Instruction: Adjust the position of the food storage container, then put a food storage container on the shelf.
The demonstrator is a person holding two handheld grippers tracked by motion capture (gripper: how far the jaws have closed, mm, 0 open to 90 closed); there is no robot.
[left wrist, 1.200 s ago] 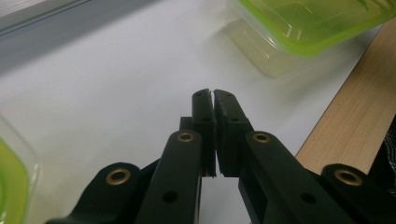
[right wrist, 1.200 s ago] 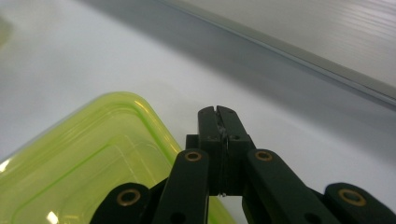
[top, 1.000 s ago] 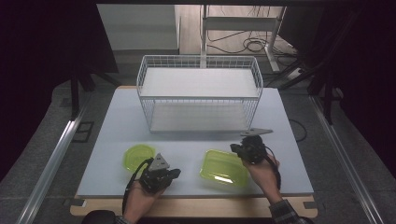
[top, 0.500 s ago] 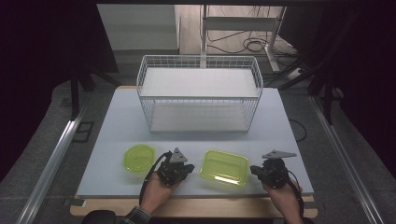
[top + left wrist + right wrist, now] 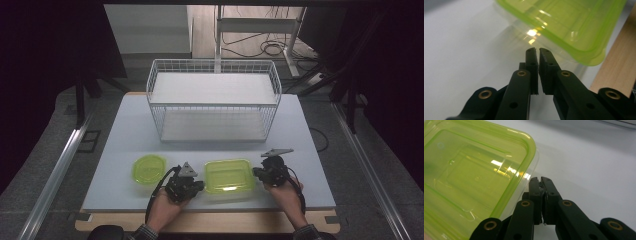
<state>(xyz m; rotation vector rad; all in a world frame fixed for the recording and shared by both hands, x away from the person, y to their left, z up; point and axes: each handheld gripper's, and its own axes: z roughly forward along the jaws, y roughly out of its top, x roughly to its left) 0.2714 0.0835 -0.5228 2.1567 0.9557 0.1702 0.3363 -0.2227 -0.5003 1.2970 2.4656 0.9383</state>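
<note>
Green translucent rectangular plastic box (image 5: 229,176) now sits between my clenched left gripper (image 5: 196,186) and clenched right gripper (image 5: 258,172), both having closed in, ready to squeeze.

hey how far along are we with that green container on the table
Early on. Done: the rectangular green container sits lidded near the front edge of the table, the round green container to its left. In hand: the left tongs and right tongs flank the rectangular one, jaws together, gripping nothing. Left, I'd guess: grasping it and probably moving it to the wire basket, which holds no container.
</note>
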